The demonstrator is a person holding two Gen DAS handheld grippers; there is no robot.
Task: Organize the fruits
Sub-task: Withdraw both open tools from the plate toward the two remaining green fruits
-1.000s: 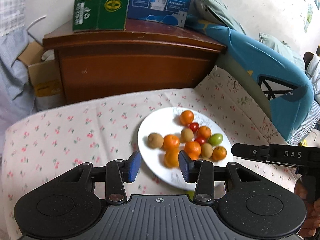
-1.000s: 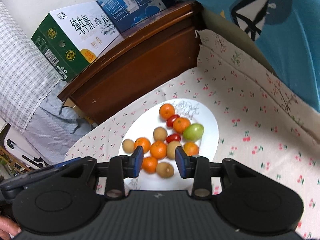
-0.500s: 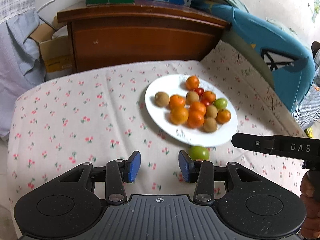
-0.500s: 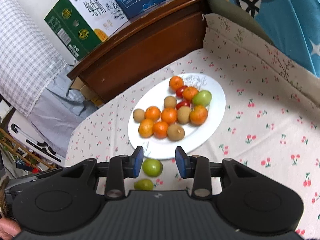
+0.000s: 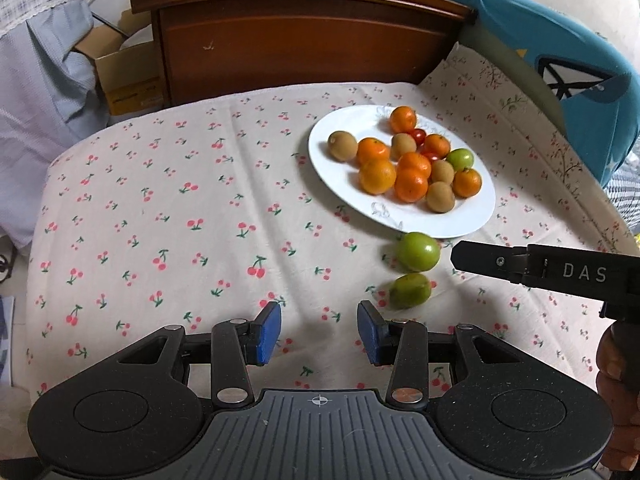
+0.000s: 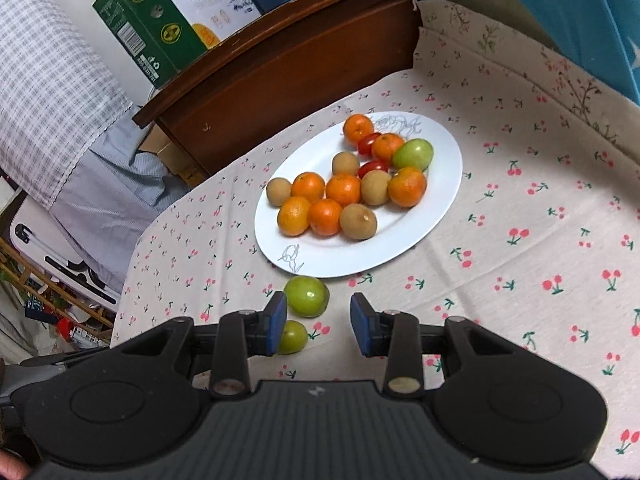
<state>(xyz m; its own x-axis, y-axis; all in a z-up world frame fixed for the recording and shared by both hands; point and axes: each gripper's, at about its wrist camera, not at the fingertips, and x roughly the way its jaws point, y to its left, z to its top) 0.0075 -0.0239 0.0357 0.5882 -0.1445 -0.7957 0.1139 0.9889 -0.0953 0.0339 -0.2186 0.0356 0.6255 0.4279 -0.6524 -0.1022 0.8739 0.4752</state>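
A white oval plate (image 5: 474,216) (image 6: 440,204) on the cherry-print cloth holds several oranges (image 5: 377,176) (image 6: 343,189), brown round fruits (image 5: 343,145), cherry tomatoes (image 6: 372,167) and one green tomato (image 6: 414,154). Two green fruits lie on the cloth just in front of the plate: a larger one (image 5: 418,251) (image 6: 306,295) and a smaller one (image 5: 410,290) (image 6: 293,337). My left gripper (image 5: 318,332) is open over bare cloth, left of the smaller green fruit. My right gripper (image 6: 319,324) is open and holds nothing; the larger green fruit lies just beyond its left pad.
A dark wooden cabinet (image 5: 304,40) with cartons (image 6: 160,24) on top stands behind the table. Blue bedding (image 5: 560,52) rises at the right edge. The right tool's black bar (image 5: 560,272), held by a hand (image 5: 616,364), reaches in from the right.
Both grippers drew back from the plate and tipped downward. The plate now sits farther off, and the two green fruits on the cloth have come into view.
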